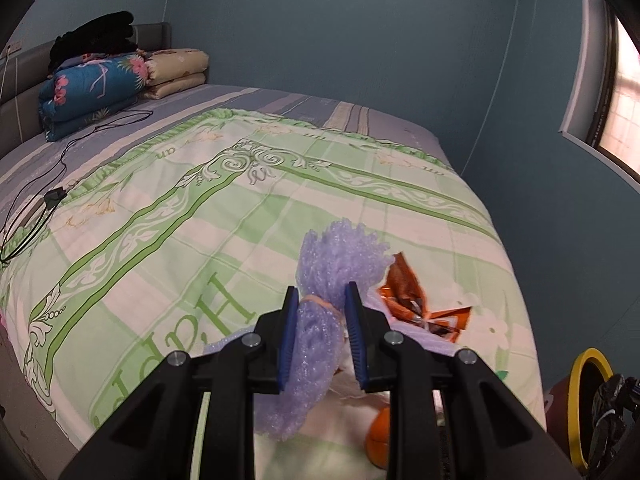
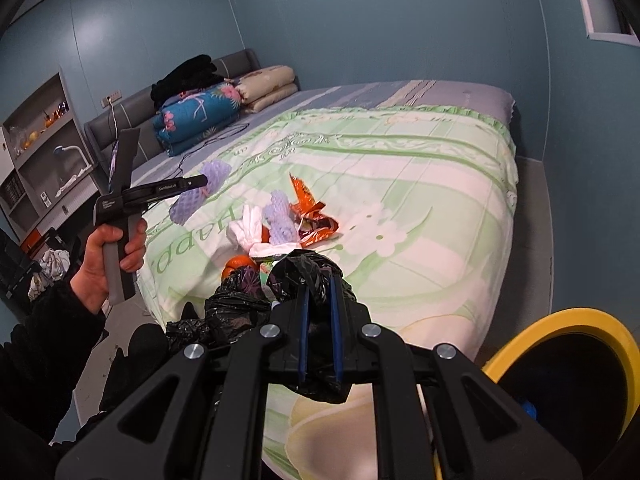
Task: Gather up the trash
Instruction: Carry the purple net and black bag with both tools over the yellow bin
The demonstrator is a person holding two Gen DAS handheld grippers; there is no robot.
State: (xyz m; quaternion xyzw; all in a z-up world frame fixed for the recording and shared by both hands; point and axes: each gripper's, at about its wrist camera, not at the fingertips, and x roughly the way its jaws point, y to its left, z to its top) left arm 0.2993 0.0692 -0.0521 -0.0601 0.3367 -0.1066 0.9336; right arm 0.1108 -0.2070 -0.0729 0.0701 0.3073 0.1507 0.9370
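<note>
My left gripper (image 1: 321, 294) is shut on a purple foam net (image 1: 340, 252), which hangs lifted above the green quilt (image 1: 200, 240). In the right wrist view the left gripper (image 2: 203, 180) holds that net (image 2: 192, 200) up and to the left of the trash pile. My right gripper (image 2: 320, 282) is shut on the rim of a black trash bag (image 2: 240, 304) at the bed's near edge. On the quilt lie a second purple foam net (image 2: 280, 220), a white tissue (image 2: 248, 222), an orange wrapper (image 2: 310, 216) and a tangerine (image 2: 239, 264).
A yellow-rimmed bin (image 2: 560, 320) stands on the floor at the right of the bed. Folded quilts (image 2: 200, 116) and black clothing are stacked at the headboard, with a black cable (image 1: 40, 208) beside them. A person's hand (image 2: 112, 256) grips the left tool's handle. A shelf (image 2: 40, 148) stands at the left.
</note>
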